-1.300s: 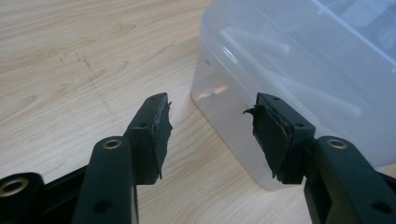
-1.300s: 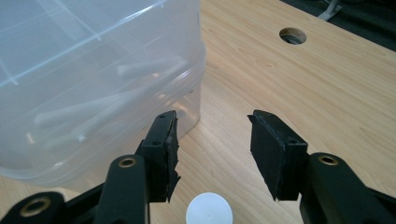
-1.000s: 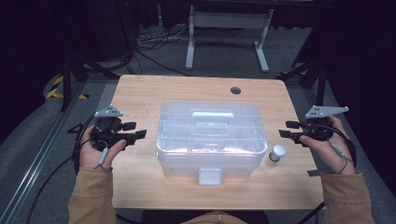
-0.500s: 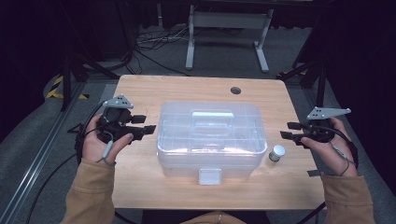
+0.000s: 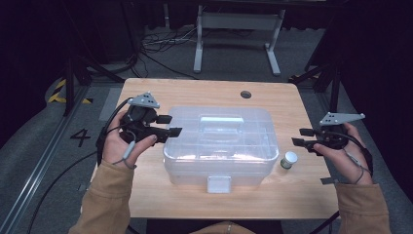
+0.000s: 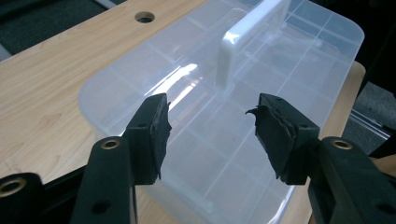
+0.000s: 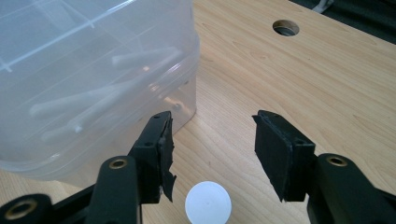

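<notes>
Left gripper (image 5: 168, 125) has closed in on box (image 5: 221, 146).

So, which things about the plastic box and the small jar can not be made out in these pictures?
- Plastic box, high view: contents unclear; the cloudy lid blurs them.
- Plastic box, right gripper view: pale long shapes inside, too blurred through the wall to name.
- Small jar, high view: too small to read.
- Small jar, right gripper view: cut off by the bottom edge.
</notes>
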Motion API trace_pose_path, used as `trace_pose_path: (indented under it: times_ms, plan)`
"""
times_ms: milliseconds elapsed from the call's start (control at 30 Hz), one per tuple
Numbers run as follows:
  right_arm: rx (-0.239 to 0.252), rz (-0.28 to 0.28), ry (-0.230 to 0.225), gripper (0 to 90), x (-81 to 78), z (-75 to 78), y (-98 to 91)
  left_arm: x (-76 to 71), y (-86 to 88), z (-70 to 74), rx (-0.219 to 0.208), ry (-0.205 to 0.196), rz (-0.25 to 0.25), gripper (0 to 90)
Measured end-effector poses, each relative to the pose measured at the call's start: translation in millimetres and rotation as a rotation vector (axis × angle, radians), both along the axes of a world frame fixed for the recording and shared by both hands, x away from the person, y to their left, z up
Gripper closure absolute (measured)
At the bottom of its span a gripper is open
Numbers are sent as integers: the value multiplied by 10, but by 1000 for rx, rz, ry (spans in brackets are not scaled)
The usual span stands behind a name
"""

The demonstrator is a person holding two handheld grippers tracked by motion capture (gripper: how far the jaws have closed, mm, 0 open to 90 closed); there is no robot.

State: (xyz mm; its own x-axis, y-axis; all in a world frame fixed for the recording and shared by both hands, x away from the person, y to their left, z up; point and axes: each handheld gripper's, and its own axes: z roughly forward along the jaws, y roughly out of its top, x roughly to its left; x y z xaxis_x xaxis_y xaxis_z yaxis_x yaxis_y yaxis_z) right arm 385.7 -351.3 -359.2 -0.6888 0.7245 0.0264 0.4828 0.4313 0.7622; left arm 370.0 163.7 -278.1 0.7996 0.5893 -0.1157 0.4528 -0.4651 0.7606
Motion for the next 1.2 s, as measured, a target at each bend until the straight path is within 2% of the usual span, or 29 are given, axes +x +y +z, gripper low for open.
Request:
trace_pose_path:
  times_ms: [233,467,933,1067,1133,1200]
  plan:
    - [0,-1,2,472,-2,-5,4,65,-195,-9,13,2,-39,449]
    - [1,2,0,469,-2,-5,7,141,-400,-77,26,19,-77,446]
    - [-7,14,4,465,10,-31,38,300,-589,-235,39,48,-81,448]
    - [-8,19,6,465,15,-38,41,332,-642,-287,43,30,-91,455]
    - [-8,20,7,465,16,-41,41,339,-668,-300,44,13,-114,461]
    - [-7,19,9,465,18,-45,42,352,-696,-319,29,16,-133,465]
